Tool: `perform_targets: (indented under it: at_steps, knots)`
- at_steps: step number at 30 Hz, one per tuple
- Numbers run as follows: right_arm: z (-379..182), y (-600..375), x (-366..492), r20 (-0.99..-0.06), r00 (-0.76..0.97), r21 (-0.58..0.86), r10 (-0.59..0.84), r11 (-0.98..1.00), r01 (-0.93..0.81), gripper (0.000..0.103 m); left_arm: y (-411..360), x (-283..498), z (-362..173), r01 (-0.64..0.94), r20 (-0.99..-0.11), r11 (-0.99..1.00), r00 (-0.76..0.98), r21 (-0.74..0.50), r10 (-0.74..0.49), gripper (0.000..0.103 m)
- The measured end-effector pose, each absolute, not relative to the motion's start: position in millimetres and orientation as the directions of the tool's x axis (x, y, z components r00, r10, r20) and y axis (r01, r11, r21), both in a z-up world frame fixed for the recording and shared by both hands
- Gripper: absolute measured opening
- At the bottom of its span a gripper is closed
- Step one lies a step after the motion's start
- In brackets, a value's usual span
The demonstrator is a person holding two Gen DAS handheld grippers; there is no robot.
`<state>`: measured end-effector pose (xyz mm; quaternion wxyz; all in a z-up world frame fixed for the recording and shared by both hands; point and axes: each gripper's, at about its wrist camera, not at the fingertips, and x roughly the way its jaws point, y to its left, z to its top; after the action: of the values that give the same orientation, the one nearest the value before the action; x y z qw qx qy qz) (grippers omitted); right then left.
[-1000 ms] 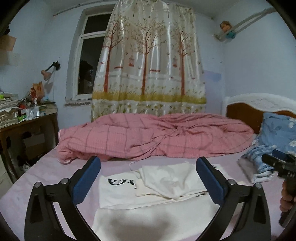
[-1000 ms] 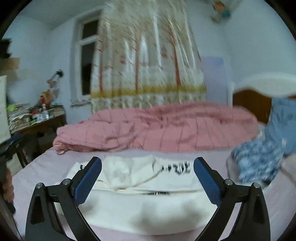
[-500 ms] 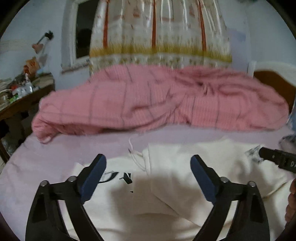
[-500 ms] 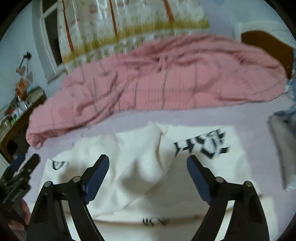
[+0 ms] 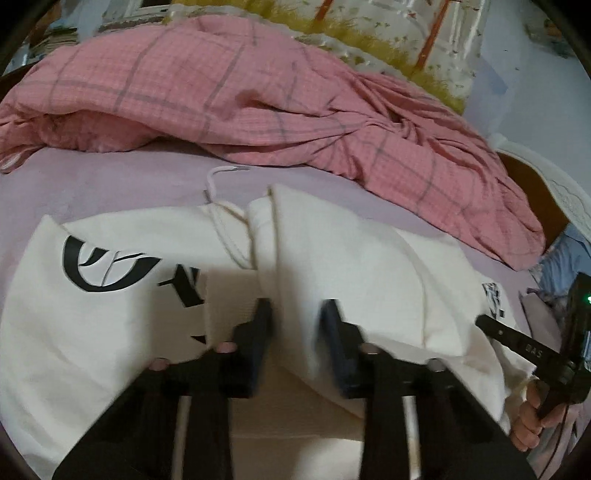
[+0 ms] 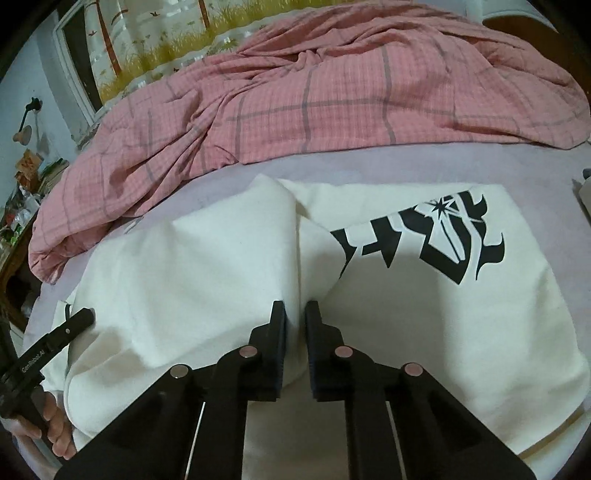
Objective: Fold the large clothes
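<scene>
Cream hoodie [image 6: 424,314] on bed; left gripper [image 5: 297,317] jaws just closed, pinching fabric; right gripper [image 6: 295,314] likewise

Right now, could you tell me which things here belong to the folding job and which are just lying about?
In the job:
white hoodie
left gripper, closed on its fabric
right gripper, closed on its fabric

Lying about:
pink checked quilt
purple bedsheet
curtain
lamp
</scene>
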<state>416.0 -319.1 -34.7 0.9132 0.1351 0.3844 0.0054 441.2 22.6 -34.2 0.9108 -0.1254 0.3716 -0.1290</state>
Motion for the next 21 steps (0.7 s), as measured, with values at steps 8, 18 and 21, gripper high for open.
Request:
perform_targets:
  at_steps: [8, 18, 21]
  knots:
    - [-5, -313, 396, -0.629, 0.774, 0.194, 0.068, 0.978, 0.071, 0.009, 11, 437, -21, 0.104, -0.644, 0.973, 0.735, -0.205, -0.214, 0.01]
    - [-33, -327, 412, -0.709, 0.698, 0.253, 0.102, 0.96, 0.117, 0.009, 64, 446, -38, 0.028, -0.595, 0.873, 0.721, -0.487, -0.355, 0.047]
    - [-23, -326, 405, -0.681, 0.728, 0.233, 0.072, 0.965, 0.122, 0.012, 79, 448, -40, -0.013, -0.587, 0.852, 0.729, -0.524, -0.351, 0.047]
